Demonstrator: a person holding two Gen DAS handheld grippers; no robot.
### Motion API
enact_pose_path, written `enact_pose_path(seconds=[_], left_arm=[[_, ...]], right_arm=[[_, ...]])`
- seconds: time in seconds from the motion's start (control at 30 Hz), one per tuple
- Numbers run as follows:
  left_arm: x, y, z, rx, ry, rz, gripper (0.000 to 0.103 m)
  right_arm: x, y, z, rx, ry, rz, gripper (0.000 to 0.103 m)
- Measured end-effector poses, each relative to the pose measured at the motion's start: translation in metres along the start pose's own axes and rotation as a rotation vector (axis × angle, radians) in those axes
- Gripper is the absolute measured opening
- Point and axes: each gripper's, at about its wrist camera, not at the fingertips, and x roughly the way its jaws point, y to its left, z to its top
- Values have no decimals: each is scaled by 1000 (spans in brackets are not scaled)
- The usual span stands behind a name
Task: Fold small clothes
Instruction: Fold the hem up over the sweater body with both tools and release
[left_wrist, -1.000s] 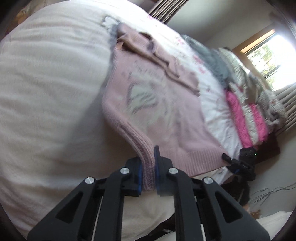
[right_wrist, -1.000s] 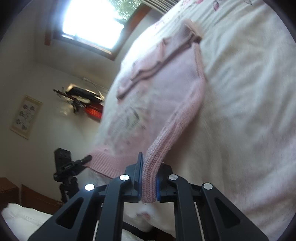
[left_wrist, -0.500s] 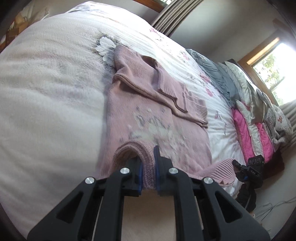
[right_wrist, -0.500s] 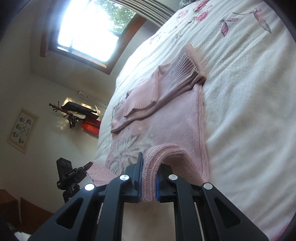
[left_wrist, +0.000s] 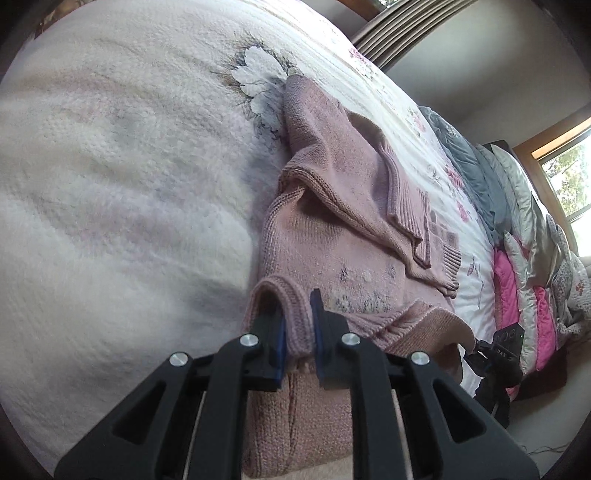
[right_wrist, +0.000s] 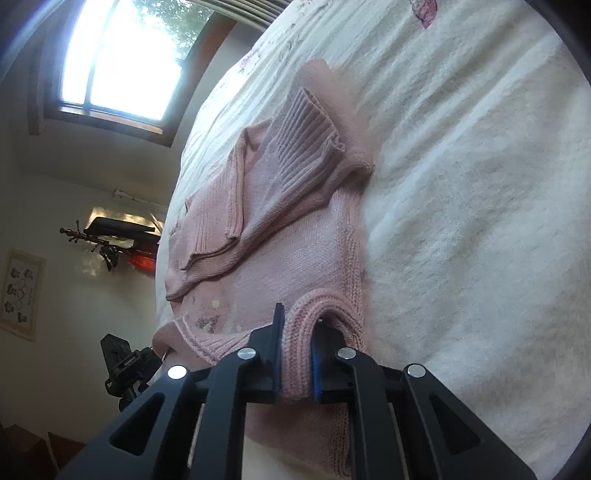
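Pink knit sweater (left_wrist: 332, 236) lies flat on the white bedspread (left_wrist: 110, 166), both ribbed-cuff sleeves folded across its chest, its ribbed bottom hem lifted and doubled up over the lower body.

Sweater (left_wrist: 343, 236) on bedspread (left_wrist: 122, 192), sleeves across chest, hem doubled onto body; pillows (left_wrist: 517, 236) behind

The pink sweater (left_wrist: 332, 236) is matt knitted cloth, ribbed at cuffs and hem. The bedspread (left_wrist: 122, 192) is fuzzy, nubbly white cloth. Both tongs, left (left_wrist: 298, 334) and right (right_wrist: 295, 363), are matt black plastic with blue pads and shiny metal screws.
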Motion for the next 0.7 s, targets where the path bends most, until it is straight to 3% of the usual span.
enact_pose_path(seconds=[0.13,0.23,0.3,0.37,0.5,0.7], left_arm=[[-8,8,5,-49,16,-84,15],[-26,13,5,-62,-26,-102,30],[-38,14,5,-46,-58,-75,38],[-47,11,4,-15,-68,-47,38],[-50,-6,3,117,-82,46,38],[-19,-35,6,296,-63,179,47]], right_arm=[[0,-1,3,1,25,7,16],[-9,-3,4,-4,25,16,24],[-17,-8,6,19,21,27,43],[-30,-8,7,8,-18,11,53],[-54,-6,3,-22,-59,-2,54],[-68,7,-14,-98,-67,-36,57]])
